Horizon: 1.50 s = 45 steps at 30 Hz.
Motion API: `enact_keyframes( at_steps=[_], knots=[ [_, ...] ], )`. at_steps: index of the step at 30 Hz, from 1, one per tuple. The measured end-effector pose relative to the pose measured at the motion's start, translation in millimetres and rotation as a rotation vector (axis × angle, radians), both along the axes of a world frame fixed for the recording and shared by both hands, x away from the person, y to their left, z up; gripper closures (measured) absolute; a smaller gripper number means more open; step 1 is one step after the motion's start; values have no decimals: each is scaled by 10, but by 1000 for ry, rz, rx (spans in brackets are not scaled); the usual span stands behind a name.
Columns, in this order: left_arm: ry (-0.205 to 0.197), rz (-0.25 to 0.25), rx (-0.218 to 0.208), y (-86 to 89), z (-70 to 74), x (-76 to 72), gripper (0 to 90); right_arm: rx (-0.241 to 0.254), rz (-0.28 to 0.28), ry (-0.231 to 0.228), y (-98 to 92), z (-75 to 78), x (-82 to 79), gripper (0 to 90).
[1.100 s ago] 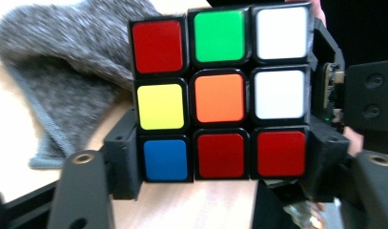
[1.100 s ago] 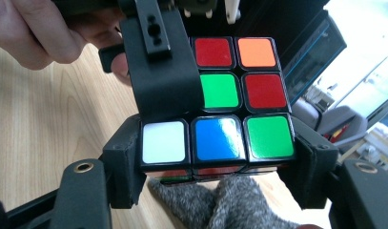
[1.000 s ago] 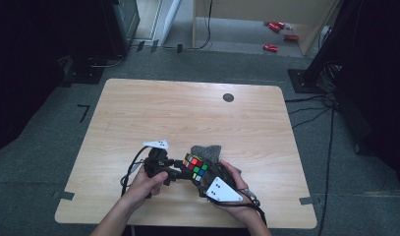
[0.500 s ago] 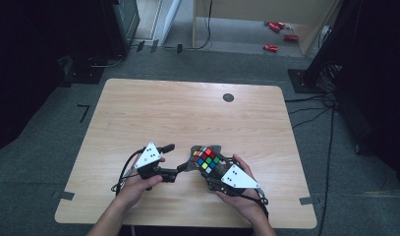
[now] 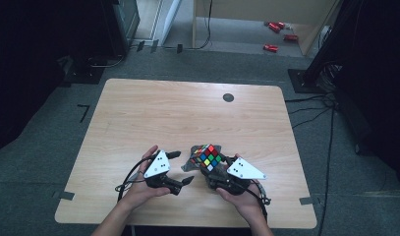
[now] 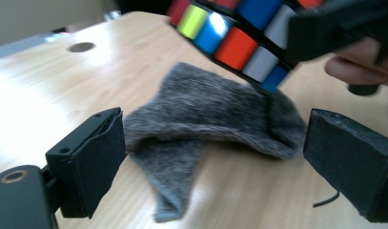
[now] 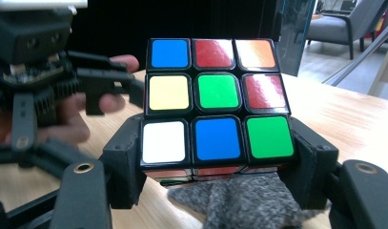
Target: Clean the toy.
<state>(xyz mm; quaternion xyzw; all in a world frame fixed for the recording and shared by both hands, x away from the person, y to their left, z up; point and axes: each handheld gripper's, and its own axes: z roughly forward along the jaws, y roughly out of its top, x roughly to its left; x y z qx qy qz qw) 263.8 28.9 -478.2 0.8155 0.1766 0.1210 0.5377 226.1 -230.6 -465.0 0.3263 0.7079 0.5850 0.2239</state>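
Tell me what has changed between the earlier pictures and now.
The right gripper has lifted the puzzle cube off the grey cloth and holds it clamped above it. The left gripper has drawn back from the cube toward the table's left; its jaws have just been opening, with nothing pressed between them. The cloth stays on the table.

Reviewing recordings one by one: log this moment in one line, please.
right gripper: shut on cube, lifted | left gripper: jaws just opening, empty | grey cloth: flat on table
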Motion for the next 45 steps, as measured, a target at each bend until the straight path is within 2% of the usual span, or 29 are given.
enact_keyframes(
  at_steps=[5, 10, 13, 16, 20, 23, 26, 27, 29, 31, 34, 37, 42, 45],
  knots=[
    [-11, 7, 6, -17, -16, 7, 81, 36, 12, 57, 49, 4, 3, 342],
    [-58, 42, 32, -52, -39, 11, 81, 69, 8, 109, 95, -3, 16, 342],
    [-61, 53, 31, -58, -36, 24, 81, 84, -4, 137, 129, -4, 32, 342],
    [-66, 60, 16, -44, 20, 60, 81, 79, -19, 143, 154, 18, 54, 342],
    [-72, 57, 4, -24, 98, 142, 87, 99, -32, 151, 140, 52, 116, 342],
    [-56, 58, -6, -13, 79, 214, 88, 71, -32, 151, 141, 71, 205, 342],
    [-37, 87, -6, -14, 37, 310, 91, 58, -22, 155, 138, 91, 327, 342],
    [-39, 103, -10, -18, 25, 335, 110, 59, -22, 152, 133, 100, 367, 342],
    [-48, 120, -6, -33, 9, 360, 140, 93, -24, 155, 119, 102, 442, 342],
    [-56, 116, -10, -43, 4, 359, 140, 127, -35, 174, 117, 87, 500, 342],
    [-66, 119, -11, -67, -10, 337, 138, 118, -47, 188, 134, 93, 543, 343],
    [-82, 164, 9, -95, -39, 325, 129, 176, -48, 228, 141, 90, 540, 342],
    [-100, 159, 0, -117, -86, 284, 136, 178, -43, 261, 216, 60, 498, 342],
    [-123, 184, -3, -137, -98, 266, 136, 180, -32, 288, 268, 44, 480, 342]
  ],
)
